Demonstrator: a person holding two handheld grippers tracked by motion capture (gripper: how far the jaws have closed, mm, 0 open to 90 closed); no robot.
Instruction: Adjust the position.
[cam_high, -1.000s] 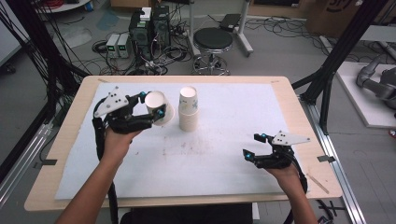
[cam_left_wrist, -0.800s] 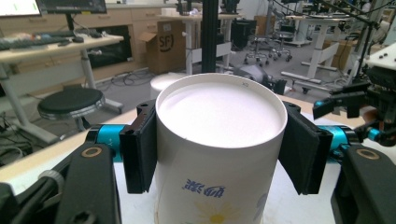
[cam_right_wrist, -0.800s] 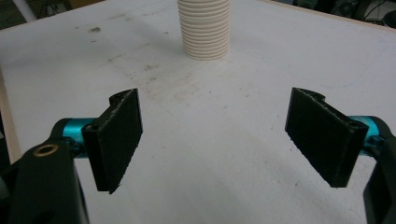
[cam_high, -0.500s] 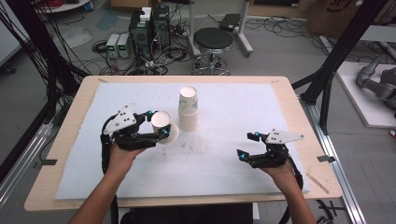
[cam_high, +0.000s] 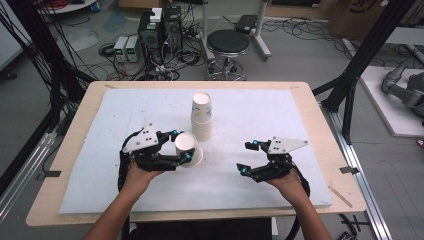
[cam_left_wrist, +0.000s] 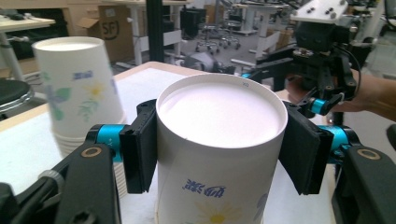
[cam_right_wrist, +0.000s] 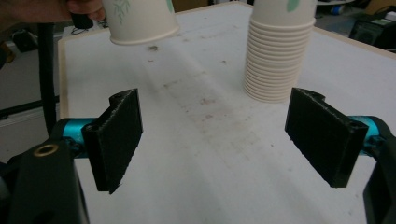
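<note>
Now left gripper (cam_high: 181, 150) pinching upturned paper cup (cam_high: 188, 149), lower and nearer front table (cam_high: 75, 150) edge than before, just off cup stack (cam_high: 202, 116). Right gripper (cam_high: 248, 158) spread, empty, shifted slightly inward. Blue print on cup unreadable.

One loose cup (cam_high: 186, 147) at near left. One stack of cups (cam_high: 202, 116) at far centre, too many to count. Two grippers, one stool (cam_high: 227, 46) beyond the table (cam_high: 310, 120).

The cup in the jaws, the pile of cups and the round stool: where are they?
cup (cam_left_wrist: 219, 116), left gripper view, its upturned base.
pile of cups (cam_high: 202, 122), high view, its side.
round stool (cam_high: 228, 42), high view, its seat.
</note>
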